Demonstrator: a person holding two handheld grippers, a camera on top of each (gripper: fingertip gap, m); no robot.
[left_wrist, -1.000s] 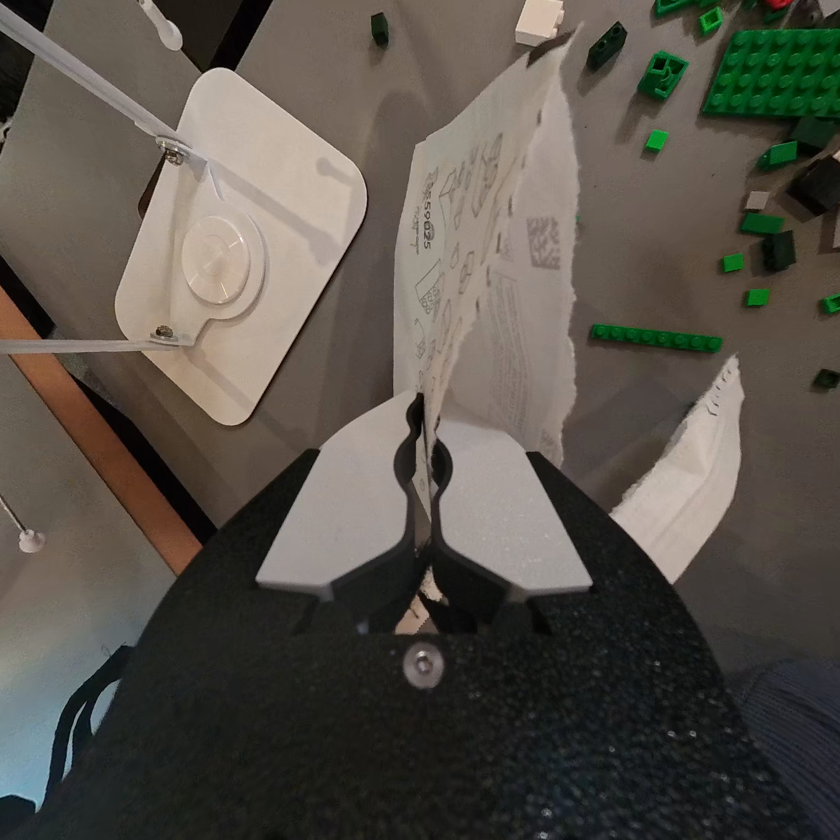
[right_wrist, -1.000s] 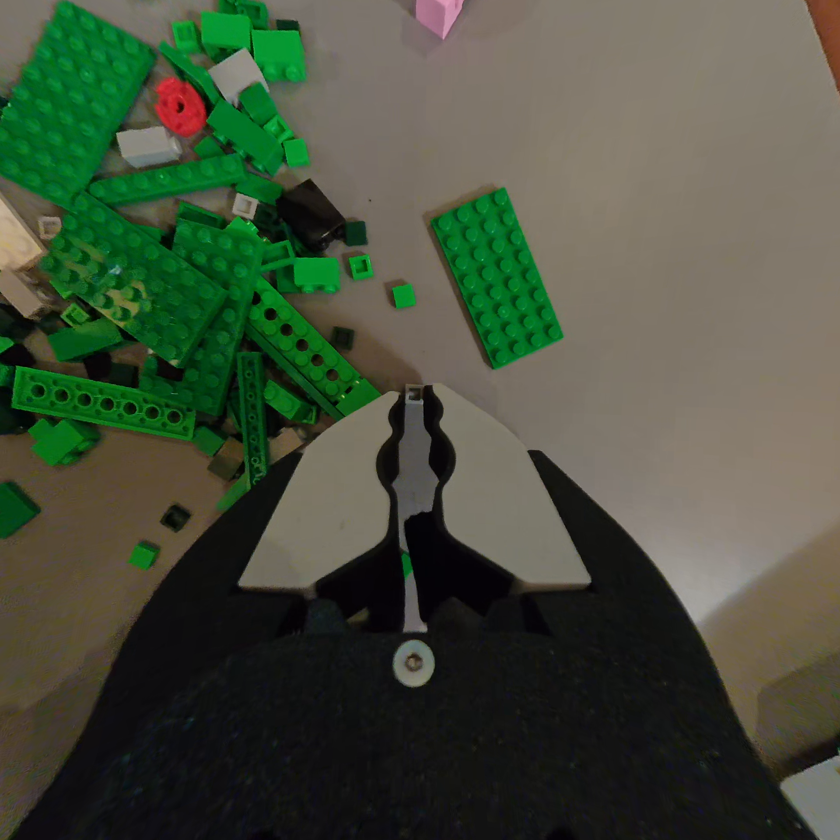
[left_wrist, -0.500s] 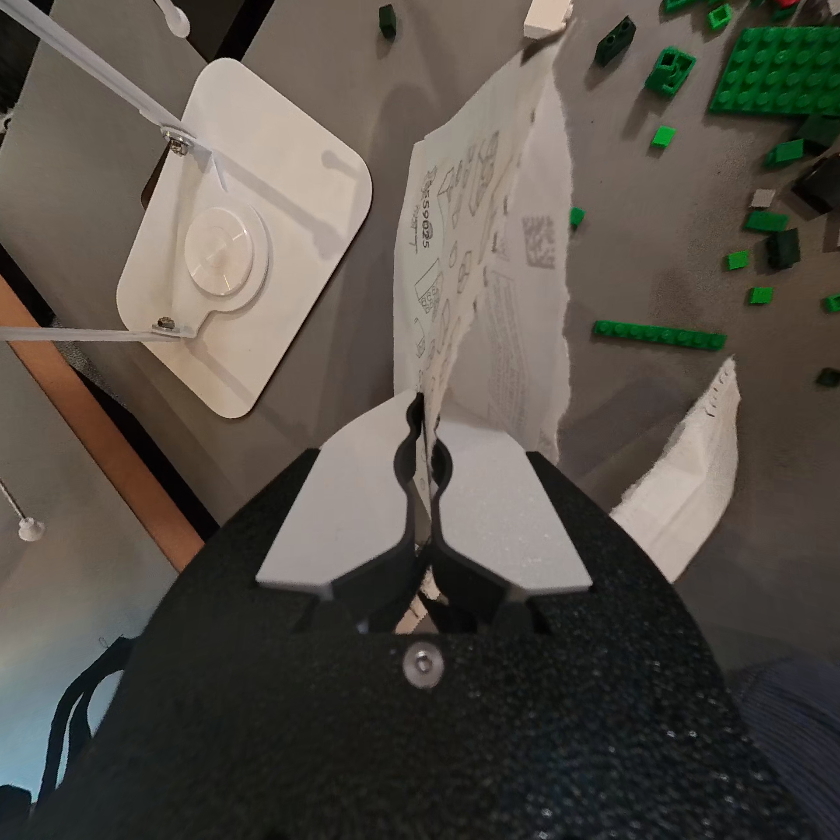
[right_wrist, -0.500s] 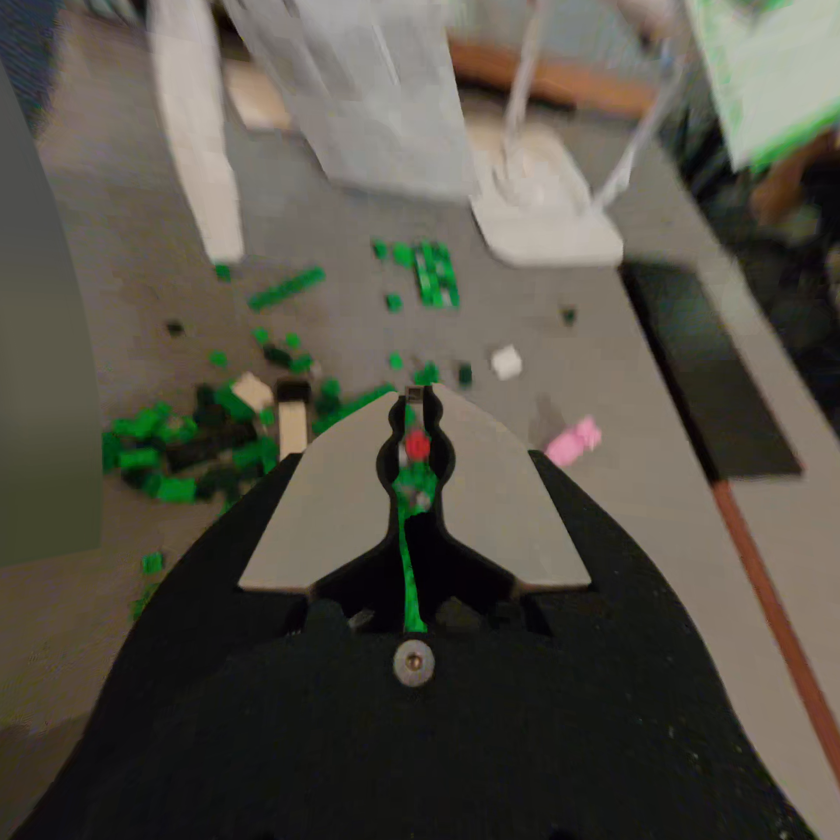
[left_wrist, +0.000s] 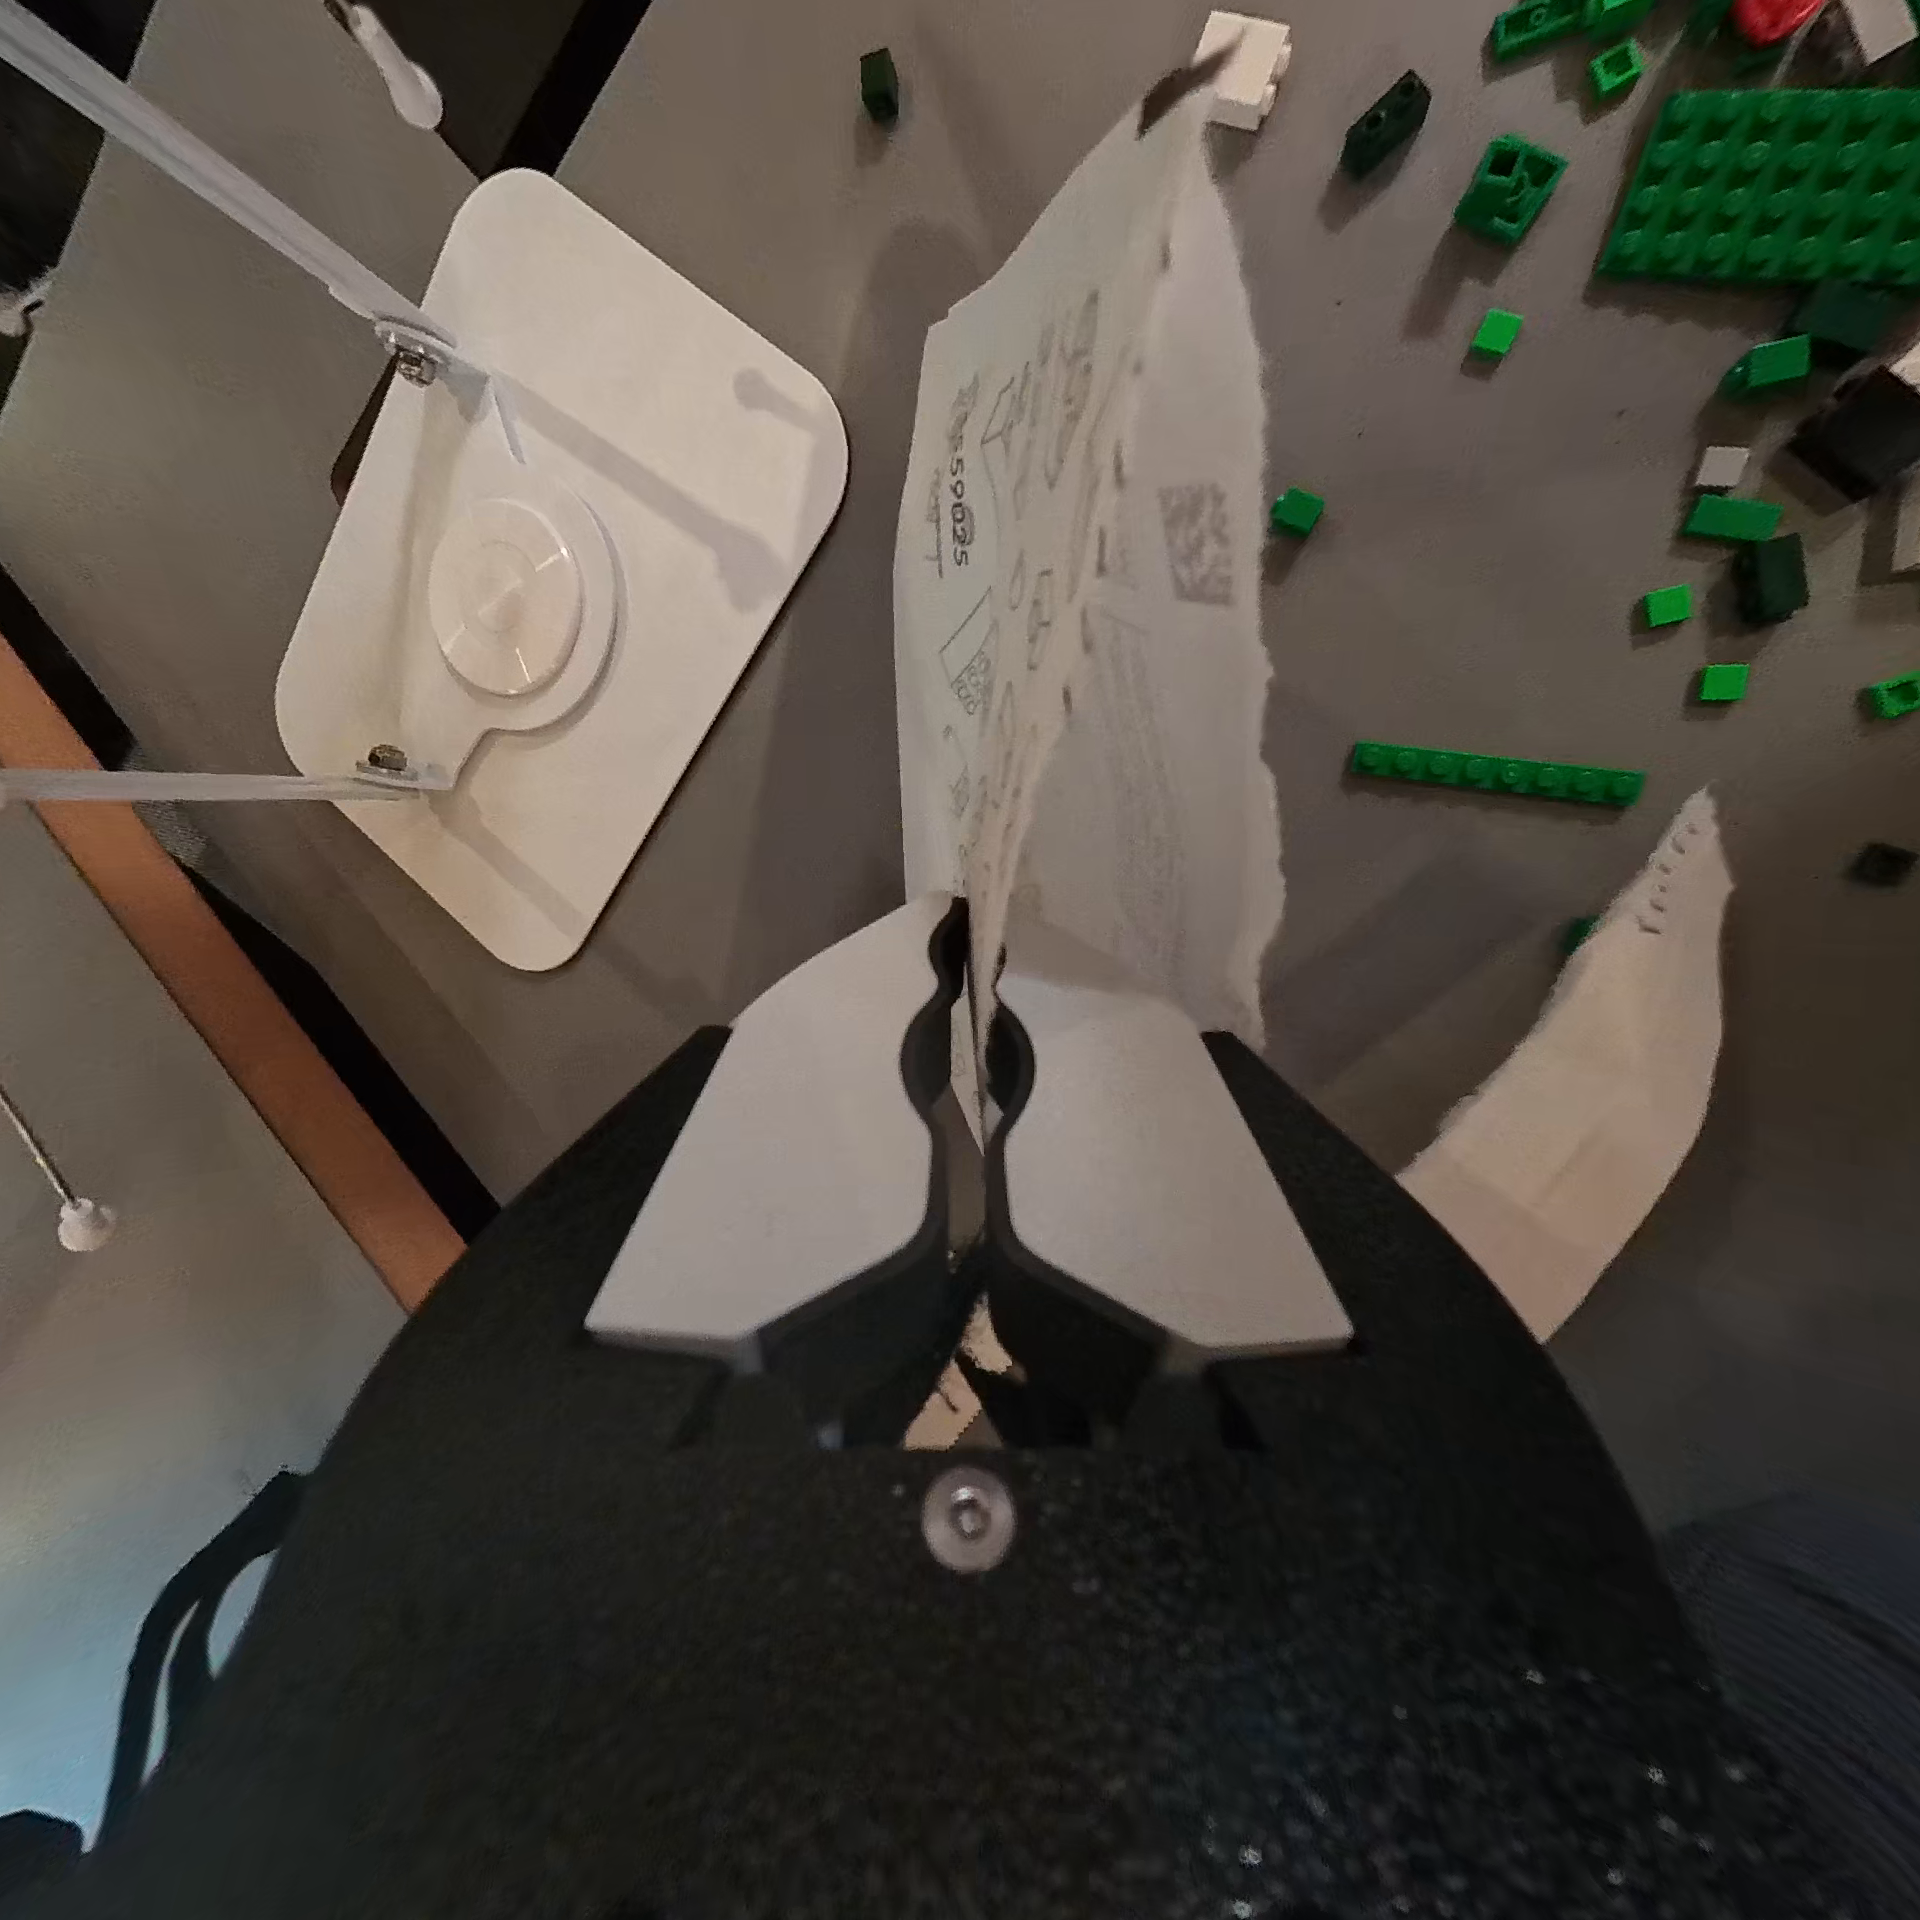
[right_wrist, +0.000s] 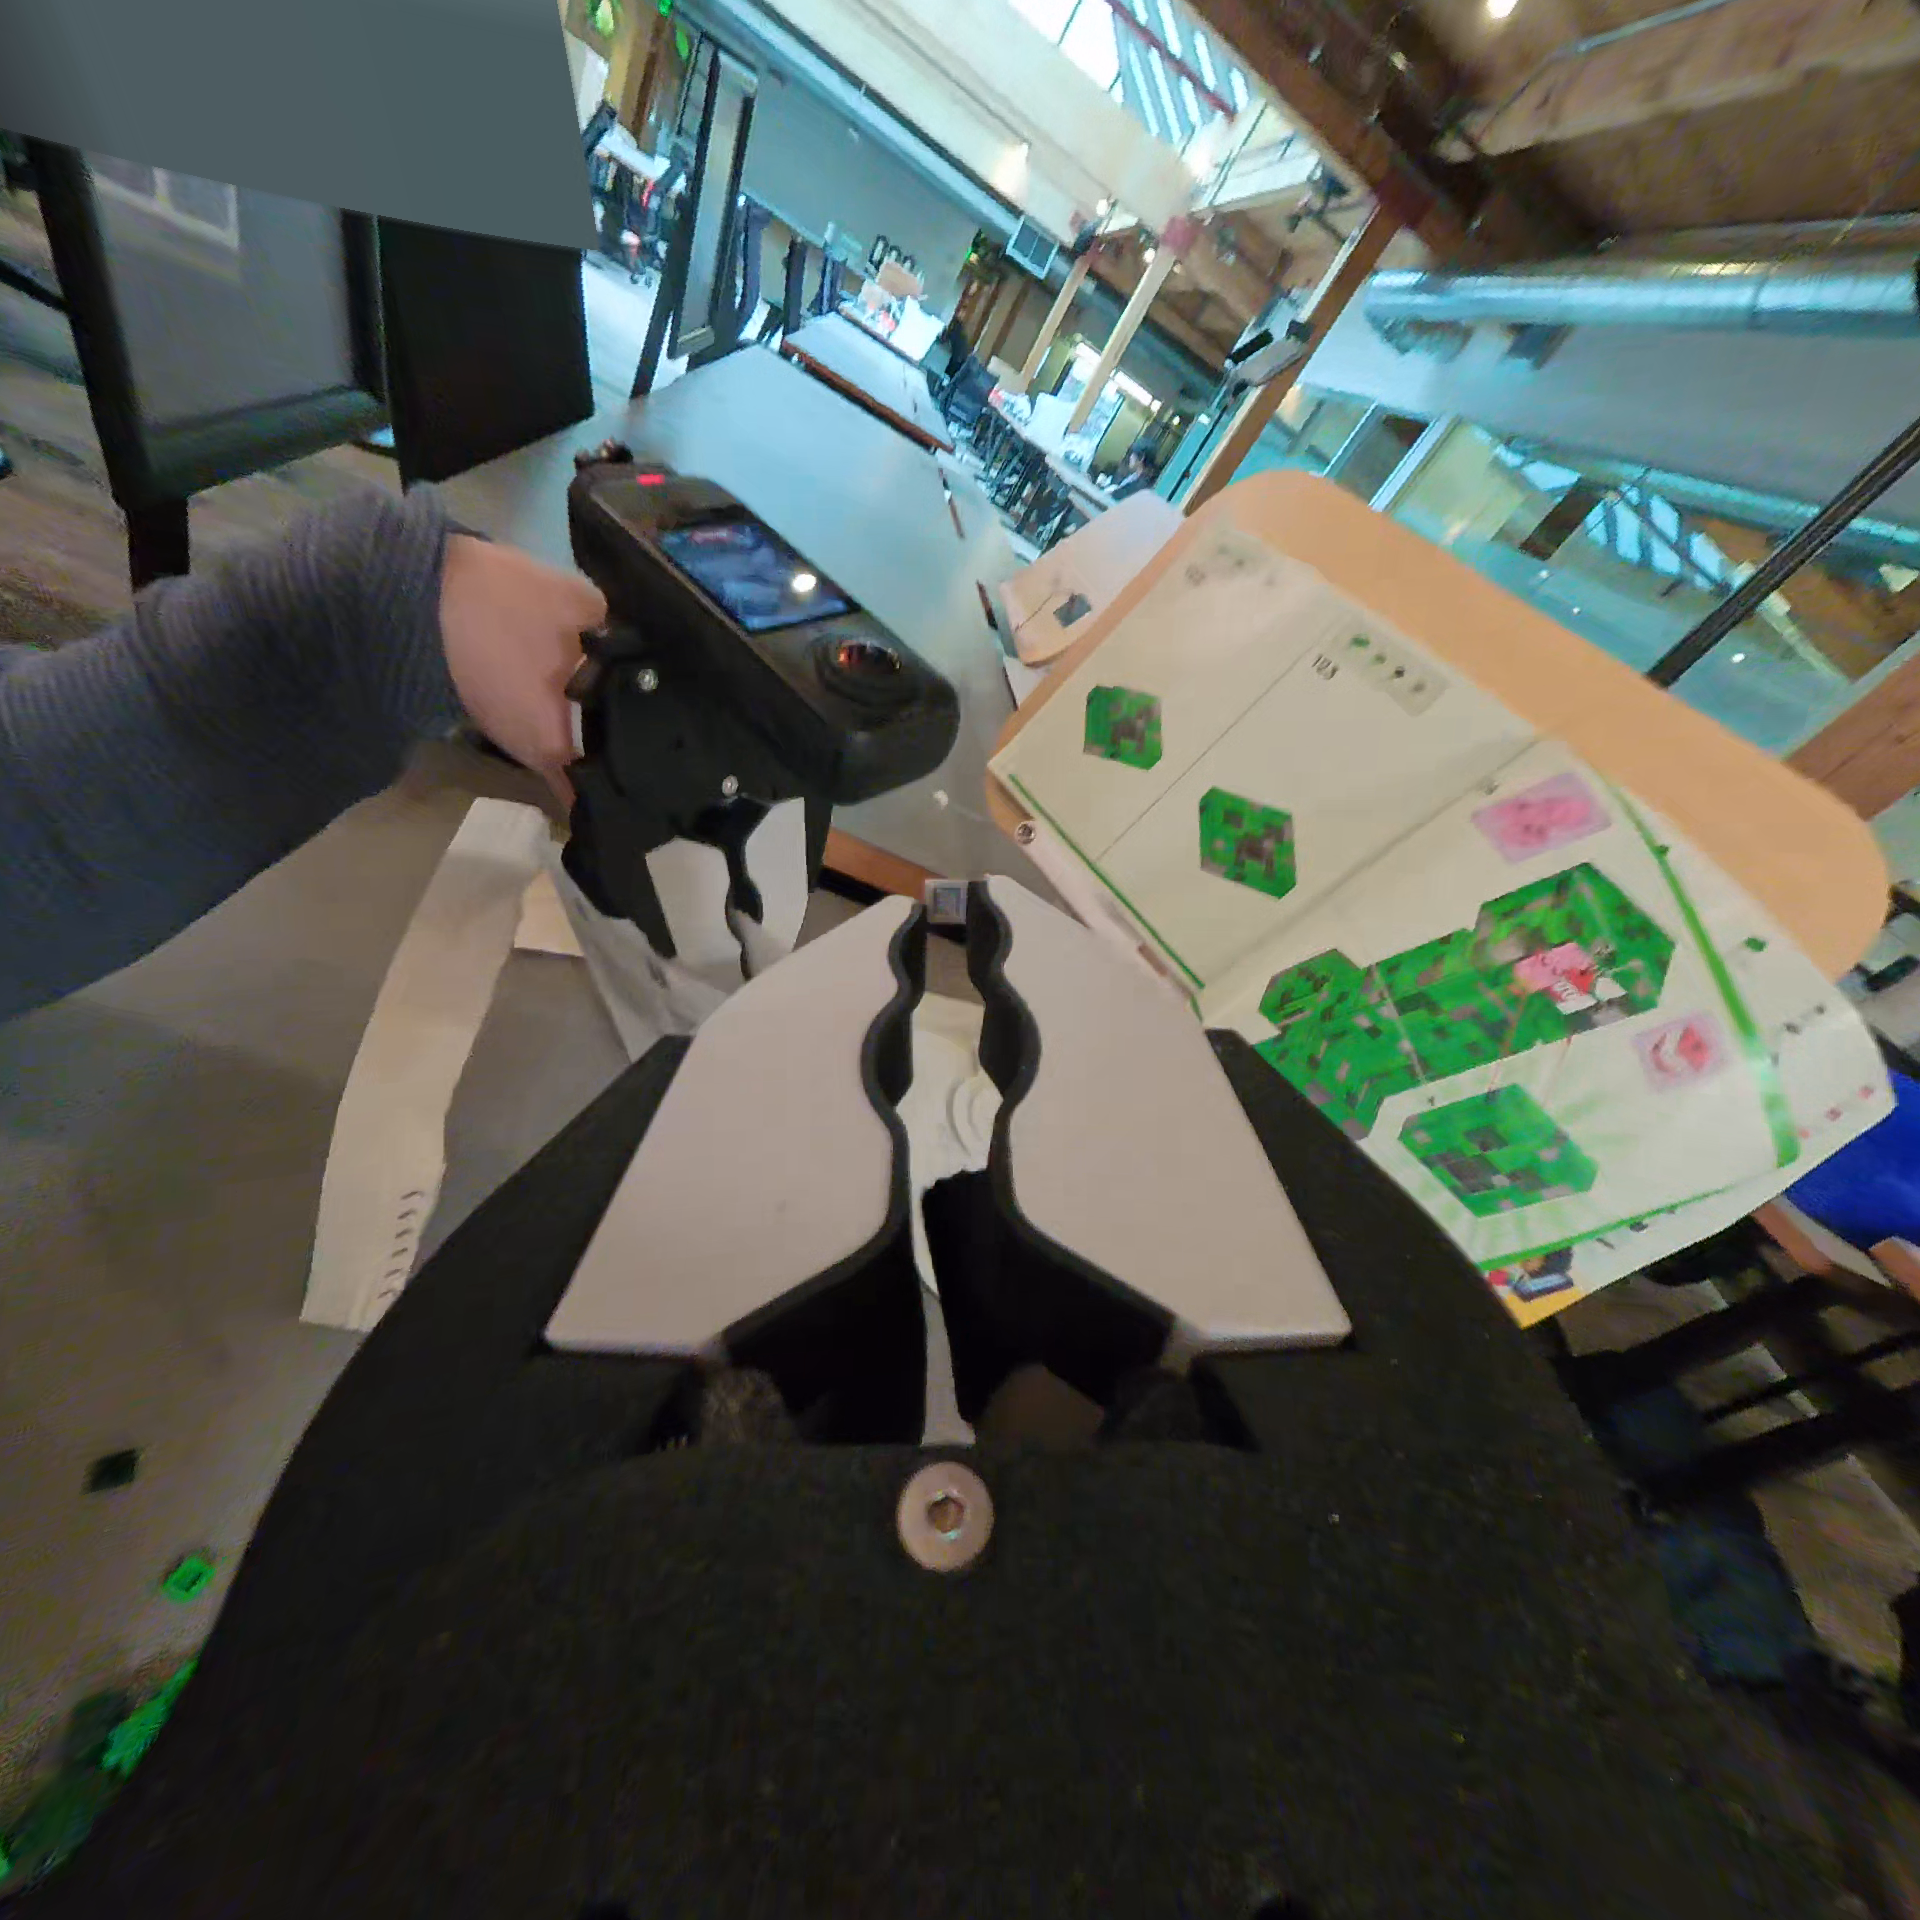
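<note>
My left gripper (left_wrist: 966, 914) is shut on a torn white printed paper bag (left_wrist: 1143, 623) and holds it above the grey table. A torn-off white paper strip (left_wrist: 1558, 1091) hangs to its right. My right gripper (right_wrist: 948, 899) is shut on a small grey square brick (right_wrist: 948, 894) pinched at its fingertips, raised above the table. In the right wrist view a hand in a grey sleeve holds the left gripper (right_wrist: 707, 951), with the paper bag (right_wrist: 665, 997) under its fingers and the paper strip (right_wrist: 416, 1091) beside it.
An open instruction booklet (right_wrist: 1455, 987) leans on a wooden board at the right. A white stand base (left_wrist: 561, 571) sits left of the bag. Loose green bricks, a green plate (left_wrist: 1766, 187) and a long green strip (left_wrist: 1496, 774) lie to the right. Spacing between my two grippers at the tips: around 20 cm. The green plate (left_wrist: 1766, 187) is about equally far from each gripper, around 25 cm.
The right gripper swung up from facing the brick pile to facing across the table at the left gripper and booklet, still gripping the small grey brick. The left gripper barely moved.
</note>
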